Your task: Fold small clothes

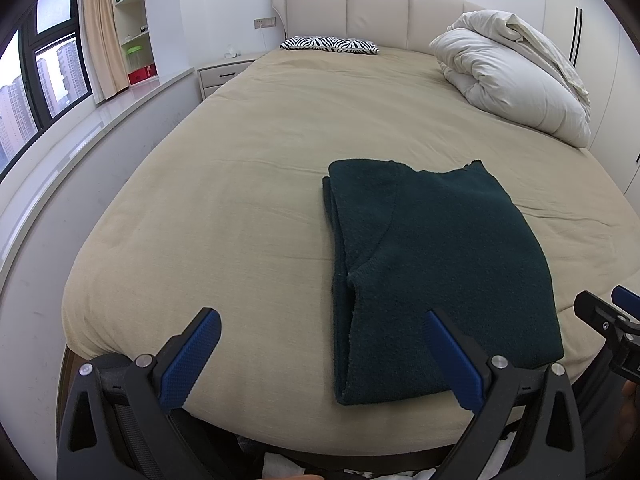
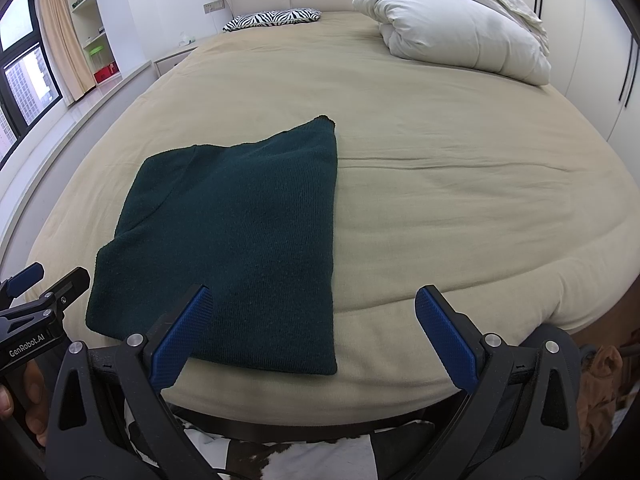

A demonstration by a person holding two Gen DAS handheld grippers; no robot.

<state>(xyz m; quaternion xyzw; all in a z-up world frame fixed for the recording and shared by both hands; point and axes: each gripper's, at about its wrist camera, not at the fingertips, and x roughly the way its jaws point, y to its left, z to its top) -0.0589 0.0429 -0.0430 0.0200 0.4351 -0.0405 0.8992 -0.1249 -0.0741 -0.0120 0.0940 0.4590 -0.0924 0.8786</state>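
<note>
A dark green knitted garment (image 1: 436,264) lies folded into a flat rectangle on the beige bed (image 1: 248,184), near its foot edge. It also shows in the right wrist view (image 2: 240,240). My left gripper (image 1: 324,320) is open and empty, held above the foot edge, its right finger over the garment's near left corner. My right gripper (image 2: 312,300) is open and empty, its left finger over the garment's near edge, its right finger over bare sheet. Each gripper shows at the other view's side edge.
A rolled white duvet (image 1: 516,80) lies at the bed's far right and a zebra-print pillow (image 1: 328,44) at the headboard. A window ledge (image 1: 80,152) runs along the left. A nightstand (image 1: 224,72) stands at the far left corner. Wardrobe doors (image 1: 600,60) are on the right.
</note>
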